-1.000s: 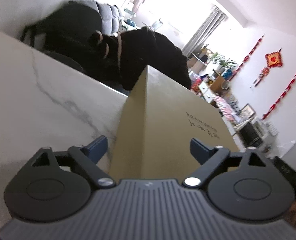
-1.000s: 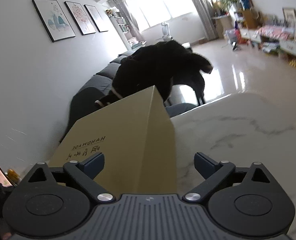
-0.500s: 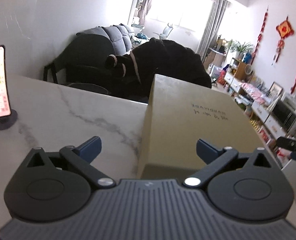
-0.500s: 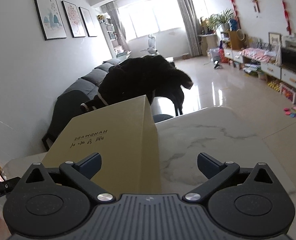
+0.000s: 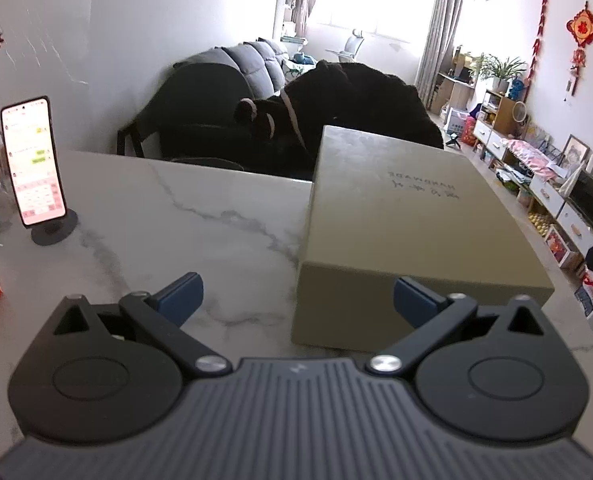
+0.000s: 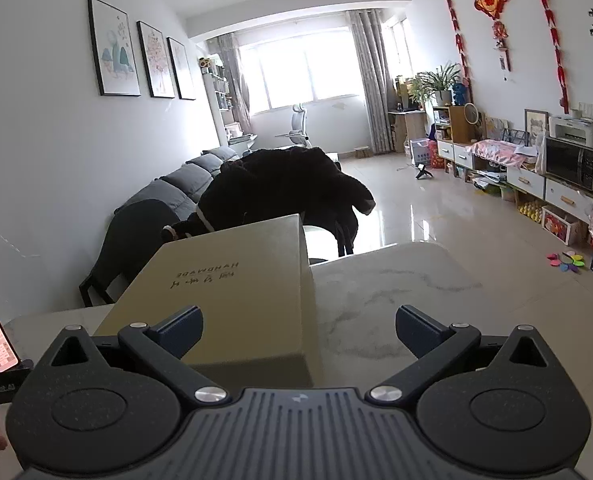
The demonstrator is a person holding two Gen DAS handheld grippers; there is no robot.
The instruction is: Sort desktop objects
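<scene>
Khaki box (image 5: 408, 216) is lying flat on marble table (image 5: 200, 216), closed, w/ nothing gripping it. Left gripper (image 5: 296, 296) and right gripper (image 6: 298, 328) are both being held wide apart, empty. Each side should be approached squarely, avoiding phone (image 5: 32, 160).

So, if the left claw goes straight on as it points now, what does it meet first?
Probably the near left corner of the olive box: it lies between the open left claw fingers, toward the right one. Depth is hard to judge.
</scene>
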